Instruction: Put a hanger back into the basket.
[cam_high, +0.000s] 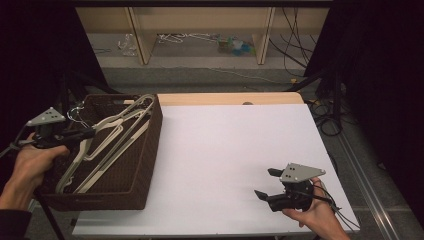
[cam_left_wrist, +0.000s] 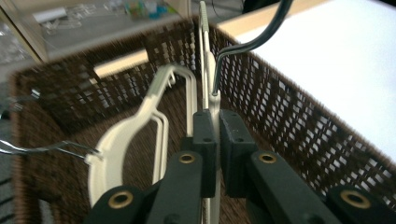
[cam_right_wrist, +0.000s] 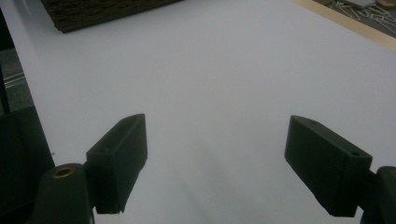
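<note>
One cream plastic hanger (cam_left_wrist: 211, 100) is being clamped in the left gripper (cam_left_wrist: 217, 135) jaws inside the brown wicker basket (cam_high: 150, 150); lifting out is remaining, while the right gripper (cam_high: 265, 184) is waiting wide over the white desk (cam_high: 225, 150)

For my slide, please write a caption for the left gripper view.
Left tool shut on a cream hanger above the brown wicker basket.

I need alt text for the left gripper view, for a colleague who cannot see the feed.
The left tongs are shut on a cream plastic hanger, edge-on between the pads, its dark metal hook curving up past the rim of a brown woven basket. A second cream hanger lies in the basket to the left, and the white table shows beyond the basket wall at right.
</note>
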